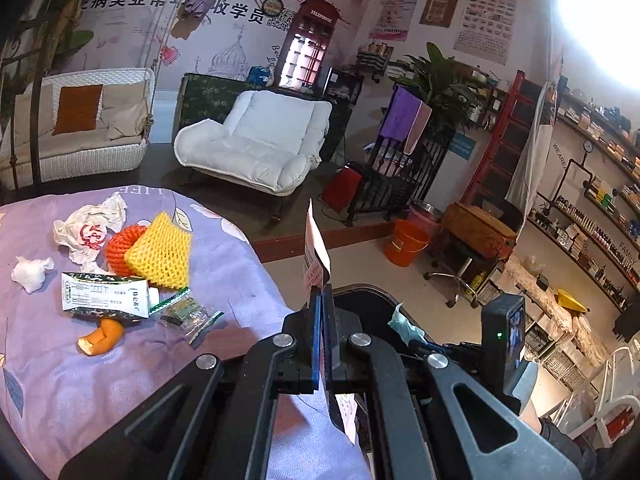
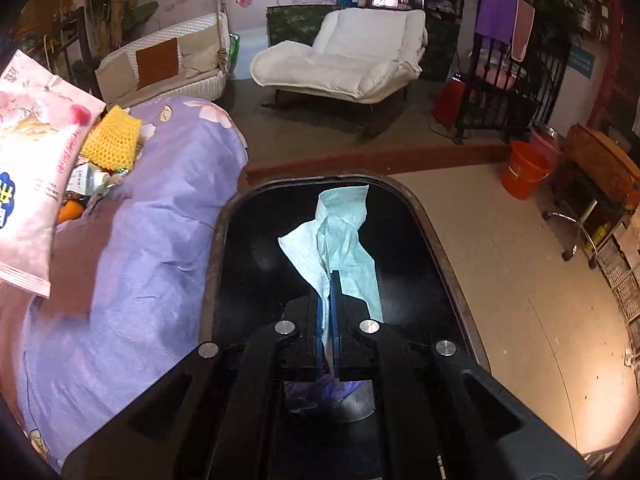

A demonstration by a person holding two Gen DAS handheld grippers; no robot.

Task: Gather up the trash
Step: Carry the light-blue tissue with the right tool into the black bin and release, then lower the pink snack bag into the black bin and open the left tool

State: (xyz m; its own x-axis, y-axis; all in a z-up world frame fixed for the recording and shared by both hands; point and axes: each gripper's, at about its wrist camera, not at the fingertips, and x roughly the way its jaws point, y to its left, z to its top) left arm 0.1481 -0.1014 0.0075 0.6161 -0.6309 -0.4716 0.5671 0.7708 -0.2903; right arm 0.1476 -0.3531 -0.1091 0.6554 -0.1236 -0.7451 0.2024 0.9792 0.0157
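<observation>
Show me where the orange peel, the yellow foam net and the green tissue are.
orange peel [image 1: 101, 336]: left wrist view, middle of the curved rind.
yellow foam net [image 1: 162, 251]: left wrist view, centre of the mesh.
green tissue [image 2: 347, 240]: right wrist view, crumpled middle above the fingertips.

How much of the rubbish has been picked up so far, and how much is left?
Nothing visibly lies in the black bin yet. In hand: the right gripper pinches a green tissue over it; the left gripper pinches a pink wrapper. Left on the purple cloth: crumpled white paper, yellow net, orange net, carton, orange peel, clear wrapper.
</observation>
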